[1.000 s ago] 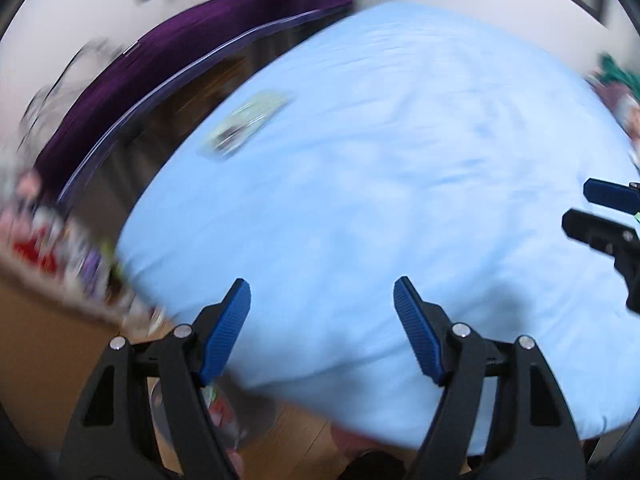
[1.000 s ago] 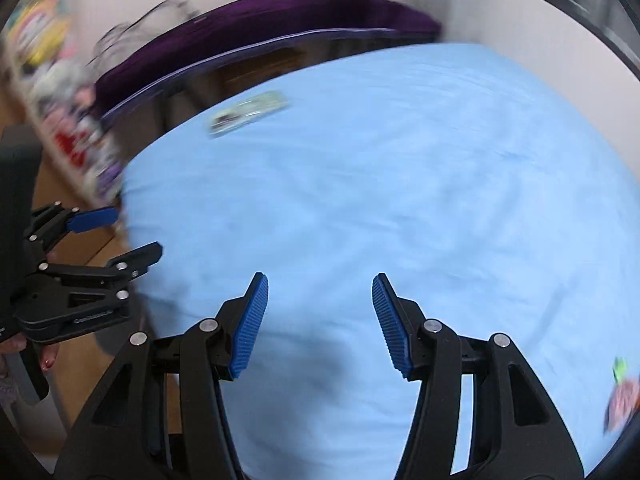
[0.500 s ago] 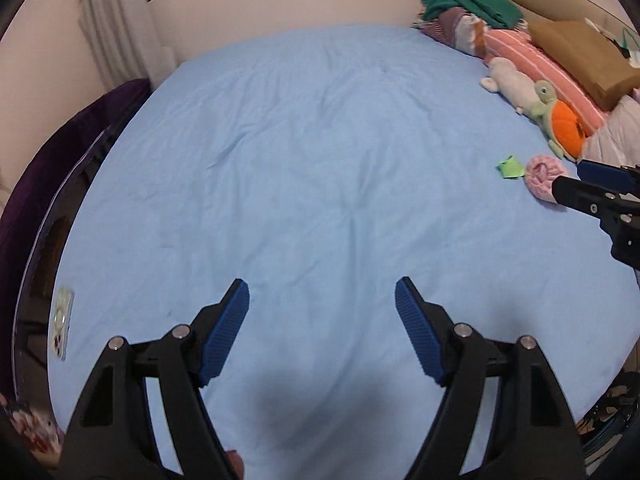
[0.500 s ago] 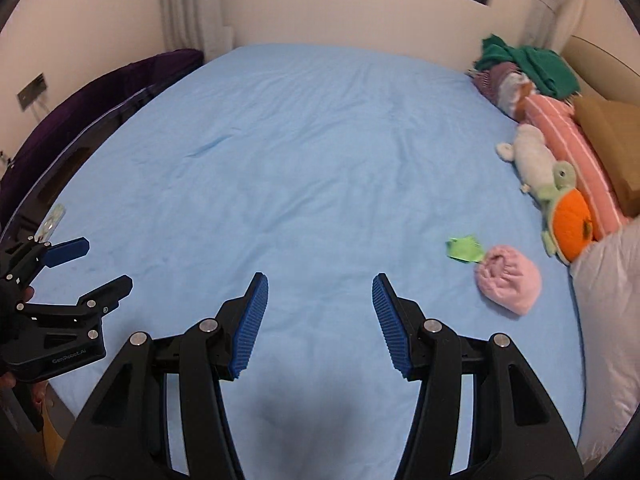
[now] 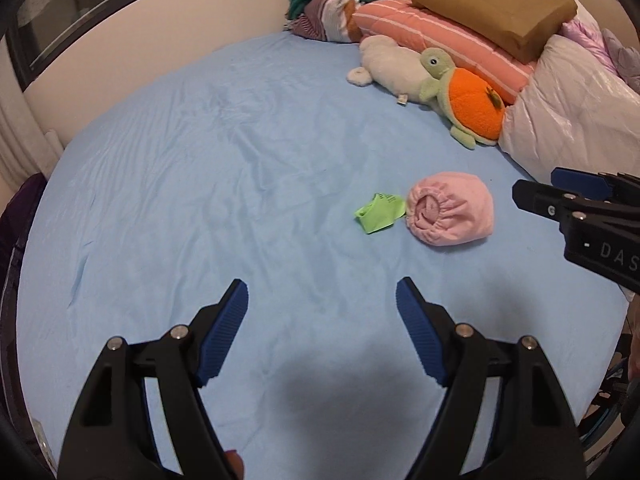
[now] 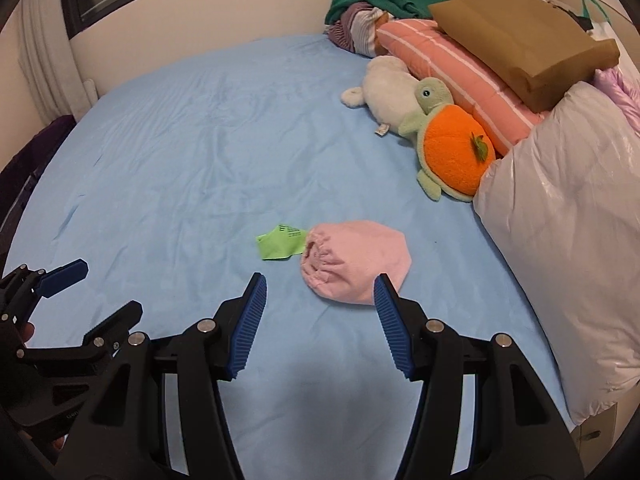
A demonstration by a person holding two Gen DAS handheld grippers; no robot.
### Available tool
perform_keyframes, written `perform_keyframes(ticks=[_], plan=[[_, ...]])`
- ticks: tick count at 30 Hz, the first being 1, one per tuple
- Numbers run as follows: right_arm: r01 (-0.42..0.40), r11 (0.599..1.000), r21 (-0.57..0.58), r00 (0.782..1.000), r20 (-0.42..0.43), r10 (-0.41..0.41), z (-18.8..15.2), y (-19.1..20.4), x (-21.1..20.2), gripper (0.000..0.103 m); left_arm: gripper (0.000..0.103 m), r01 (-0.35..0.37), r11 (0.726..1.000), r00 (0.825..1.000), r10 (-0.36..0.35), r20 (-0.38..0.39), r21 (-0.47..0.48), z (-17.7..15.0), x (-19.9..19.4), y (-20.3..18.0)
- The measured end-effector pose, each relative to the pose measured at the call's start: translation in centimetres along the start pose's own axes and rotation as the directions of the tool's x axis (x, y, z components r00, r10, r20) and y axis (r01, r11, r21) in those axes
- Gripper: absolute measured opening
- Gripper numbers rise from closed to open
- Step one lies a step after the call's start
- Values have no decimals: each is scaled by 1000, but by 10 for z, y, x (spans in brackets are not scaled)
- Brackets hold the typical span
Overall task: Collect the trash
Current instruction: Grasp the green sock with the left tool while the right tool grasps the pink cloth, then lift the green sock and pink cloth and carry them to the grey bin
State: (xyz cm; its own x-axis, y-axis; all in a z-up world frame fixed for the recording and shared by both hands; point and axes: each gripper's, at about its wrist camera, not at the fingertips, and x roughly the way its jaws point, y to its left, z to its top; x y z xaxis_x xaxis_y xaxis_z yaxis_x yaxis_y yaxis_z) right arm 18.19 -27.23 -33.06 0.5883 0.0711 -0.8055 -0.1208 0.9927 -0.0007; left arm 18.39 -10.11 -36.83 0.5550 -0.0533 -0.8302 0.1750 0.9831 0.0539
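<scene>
While I look for trash, both my grippers—left gripper (image 5: 322, 320) and right gripper (image 6: 318, 318)—hang wide apart, holding nothing. Crumpled green paper scrap (image 6: 280, 242) lies on the blue bedsheet (image 6: 180, 140), touching the pink rolled cloth (image 6: 356, 266)—I should reach it next.

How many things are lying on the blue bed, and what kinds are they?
Stuffed toys: 2, white plush and turtle plush
Paper scraps: 1, green scrap
Rolled cloths: 1, pink roll
Pillows: 2, striped pillow and brown pillow
Clothes piles: 1, clothes pile
Plastic-wrapped bundles: 1, white bundle
Total: 8
</scene>
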Motion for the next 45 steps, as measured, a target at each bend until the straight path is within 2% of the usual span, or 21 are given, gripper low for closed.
perform_keyframes(ticks=[5, 22, 23, 24, 25, 26, 27, 28, 32, 34, 39, 45], plan=[[20, 999, 41, 999, -35, -19, 6, -16, 37, 54, 77, 34, 998, 999, -33, -12, 50, 20, 41, -16], [76, 991, 108, 985, -162, -58, 9, -23, 140, 53, 76, 155, 976, 986, -144, -81, 153, 60, 174, -34], [78, 991, 109, 984, -166, -59, 9, -24, 143, 51, 74, 166, 974, 984, -155, -83, 157, 61, 178, -36], [77, 991, 109, 984, -170, -57, 9, -24, 146, 48, 67, 174, 971, 983, -162, -86, 163, 62, 184, -38], [72, 992, 104, 983, -177, -52, 10, -24, 148, 44, 54, 187, 967, 980, -172, -98, 172, 63, 189, -42], [68, 993, 99, 983, -179, -50, 10, -24, 150, 39, 47, 204, 963, 976, -186, -111, 179, 63, 194, -45], [63, 994, 94, 982, -182, -45, 9, -24, 152, 36, 35, 221, 958, 972, -202, -119, 184, 62, 197, -48], [56, 994, 90, 982, -187, -38, 10, -24, 154, 31, 26, 230, 954, 970, -210, -121, 193, 61, 198, -53], [29, 996, 85, 981, -191, -12, 10, -25, 155, 21, 23, 208, 953, 977, -190, -101, 222, 57, 191, -62], [19, 996, 82, 983, -186, -4, 11, -26, 152, 19, 22, 215, 957, 974, -197, -108, 196, 58, 187, -58], [-2, 998, 67, 985, -172, 13, 12, -23, 135, 17, 22, 187, 968, 981, -176, -82, 165, 55, 165, -46], [-40, 999, 19, 986, -162, 43, 12, -7, 111, 16, 22, 121, 987, 992, -115, -58, 108, 41, 127, -24]])
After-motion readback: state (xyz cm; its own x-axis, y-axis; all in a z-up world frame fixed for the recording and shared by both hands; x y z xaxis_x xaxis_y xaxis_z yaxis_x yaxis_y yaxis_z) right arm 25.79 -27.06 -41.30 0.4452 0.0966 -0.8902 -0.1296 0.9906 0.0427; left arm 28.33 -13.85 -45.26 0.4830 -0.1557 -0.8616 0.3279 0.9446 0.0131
